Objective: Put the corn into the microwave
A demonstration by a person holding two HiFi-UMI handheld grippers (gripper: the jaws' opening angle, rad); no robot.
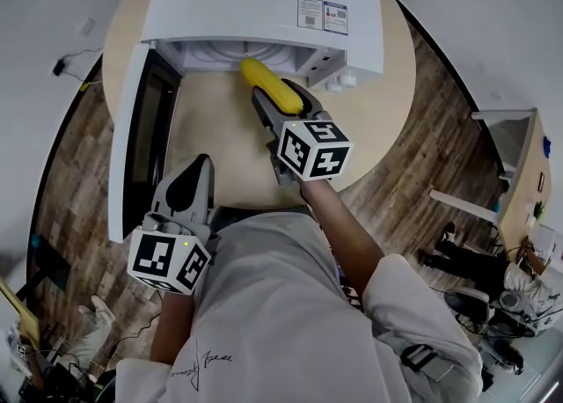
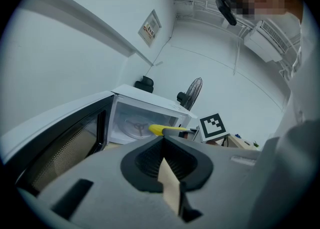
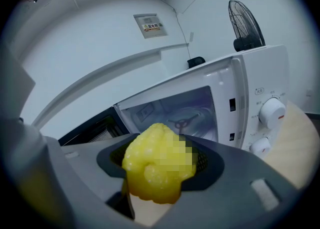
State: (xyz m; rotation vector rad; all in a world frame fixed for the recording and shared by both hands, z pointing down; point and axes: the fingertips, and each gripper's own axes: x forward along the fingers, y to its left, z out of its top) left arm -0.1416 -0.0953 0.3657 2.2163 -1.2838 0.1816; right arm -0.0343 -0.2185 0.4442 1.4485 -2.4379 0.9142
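A yellow corn cob (image 1: pixel 271 86) is clamped between the jaws of my right gripper (image 1: pixel 278 104), its far tip at the mouth of the white microwave (image 1: pixel 264 5). The microwave door (image 1: pixel 132 137) stands swung open to the left. In the right gripper view the corn (image 3: pixel 157 170) fills the jaws, with the open cavity and its turntable (image 3: pixel 187 120) straight ahead. My left gripper (image 1: pixel 195 172) hangs back near the table's front edge, jaws together with nothing held. Its own view shows the open microwave (image 2: pixel 145 105) and the corn (image 2: pixel 160 129) beyond its tips (image 2: pixel 162 148).
The microwave sits on a round wooden table (image 1: pixel 387 102) over a wood floor. Control knobs (image 3: pixel 272 113) are on the microwave's right side. A fan (image 3: pixel 245 23) stands behind it. A white desk (image 1: pixel 510 142) and a seated person (image 1: pixel 479 269) are off to the right.
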